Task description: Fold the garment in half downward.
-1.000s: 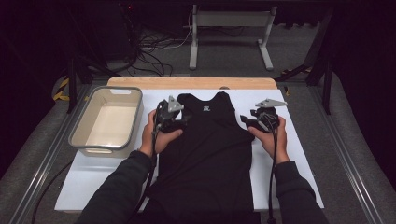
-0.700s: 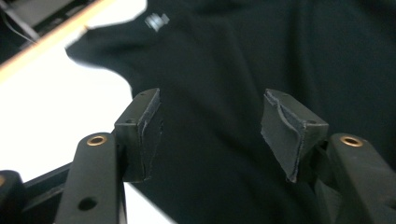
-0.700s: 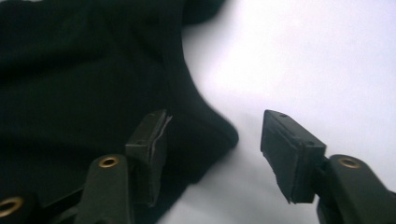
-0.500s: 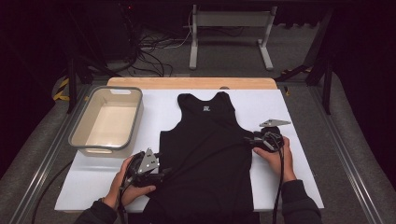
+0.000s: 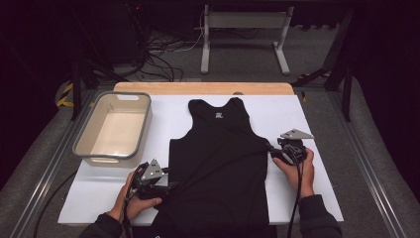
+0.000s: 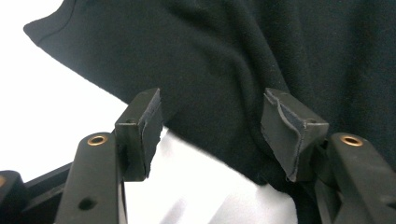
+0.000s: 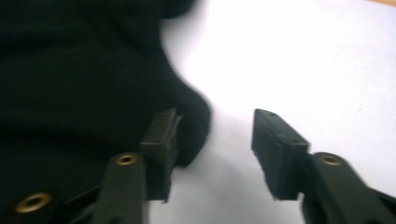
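A black tank top (image 5: 220, 158) lies flat on the white table cover (image 5: 307, 114), neck at the far side. My left gripper (image 5: 171, 184) is at the top's lower left edge. In the left gripper view it (image 6: 212, 126) is open, its jaws straddling a raised fold of the black cloth (image 6: 261, 56) near the edge. My right gripper (image 5: 271, 151) rests at the top's right side, just below the armhole. In the right gripper view it (image 7: 215, 135) is open, with the cloth's edge (image 7: 79, 70) at its left jaw and bare white cover between the jaws.
A grey empty basin (image 5: 81, 146) stands at the left of the table, close to the left hand. A wooden strip (image 5: 203, 88) runs along the far edge. Metal rails border both sides, with cables and a stand on the floor beyond.
Both hands have drawn back from the shoulder straps. The left gripper came down to the lower left edge; the right slid a little nearer along the right side. Little movement in the last half second.
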`<state>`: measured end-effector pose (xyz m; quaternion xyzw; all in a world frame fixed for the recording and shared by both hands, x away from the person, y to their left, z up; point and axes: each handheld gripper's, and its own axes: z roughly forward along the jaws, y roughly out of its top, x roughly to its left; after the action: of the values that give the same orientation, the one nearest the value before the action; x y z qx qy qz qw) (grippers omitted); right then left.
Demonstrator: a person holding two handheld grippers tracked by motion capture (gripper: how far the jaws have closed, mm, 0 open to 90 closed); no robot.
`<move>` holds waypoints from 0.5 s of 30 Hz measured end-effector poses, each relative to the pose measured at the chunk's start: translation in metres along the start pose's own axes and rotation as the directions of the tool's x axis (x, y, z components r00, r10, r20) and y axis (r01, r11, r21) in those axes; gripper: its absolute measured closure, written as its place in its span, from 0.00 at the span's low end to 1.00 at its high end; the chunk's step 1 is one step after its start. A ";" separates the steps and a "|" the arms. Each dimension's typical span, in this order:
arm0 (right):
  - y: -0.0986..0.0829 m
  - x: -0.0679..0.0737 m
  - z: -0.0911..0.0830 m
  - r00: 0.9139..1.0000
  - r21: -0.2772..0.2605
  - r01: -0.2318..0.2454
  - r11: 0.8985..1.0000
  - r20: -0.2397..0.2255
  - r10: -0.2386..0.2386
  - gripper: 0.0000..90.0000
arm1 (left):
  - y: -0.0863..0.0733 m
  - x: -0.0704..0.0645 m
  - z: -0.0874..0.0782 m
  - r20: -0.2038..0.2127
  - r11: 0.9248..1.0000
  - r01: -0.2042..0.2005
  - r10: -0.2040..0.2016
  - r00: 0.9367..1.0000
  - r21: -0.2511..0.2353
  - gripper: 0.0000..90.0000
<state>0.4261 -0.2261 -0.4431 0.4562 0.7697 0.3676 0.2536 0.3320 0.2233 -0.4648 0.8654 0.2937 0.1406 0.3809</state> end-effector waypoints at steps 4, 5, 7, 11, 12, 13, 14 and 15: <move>-0.013 0.020 -0.031 0.995 -0.016 0.017 1.000 -0.102 -0.019 0.49 | 0.000 0.003 -0.001 0.052 1.000 0.007 -0.008 0.999 0.007 0.62; -0.018 0.028 -0.038 0.991 -0.012 0.024 1.000 -0.131 -0.025 0.48 | 0.000 0.003 -0.001 0.062 1.000 0.006 -0.006 0.998 0.007 0.65; -0.029 0.043 -0.051 0.983 0.001 0.064 0.998 -0.174 -0.063 0.46 | 0.000 0.003 -0.001 0.082 1.000 0.006 -0.007 0.997 0.009 0.73; -0.050 0.065 -0.067 0.968 0.034 0.120 0.992 -0.227 -0.109 0.45 | 0.001 0.003 -0.001 0.119 1.000 0.004 -0.006 0.993 0.012 0.88; -0.055 0.069 -0.069 0.966 0.052 0.129 0.990 -0.233 -0.113 0.45 | 0.001 0.003 -0.001 0.127 1.000 0.001 -0.002 0.992 0.013 0.91; -0.059 0.073 -0.070 0.963 0.065 0.143 0.988 -0.238 -0.124 0.45 | 0.001 0.003 0.000 0.129 1.000 -0.002 0.000 0.992 0.015 0.94; -0.062 0.077 -0.070 0.959 0.076 0.159 0.984 -0.247 -0.136 0.46 | 0.002 0.003 -0.001 0.128 1.000 -0.005 0.003 0.992 0.017 0.95; -0.065 0.082 -0.069 0.956 0.095 0.179 0.979 -0.252 -0.150 0.46 | 0.002 0.002 -0.001 0.123 1.000 -0.009 0.007 0.992 0.016 0.97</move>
<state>0.3050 -0.1972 -0.4580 0.3560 0.8504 0.3530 0.1597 0.3342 0.2243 -0.4627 0.8768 0.2674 0.0863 0.3903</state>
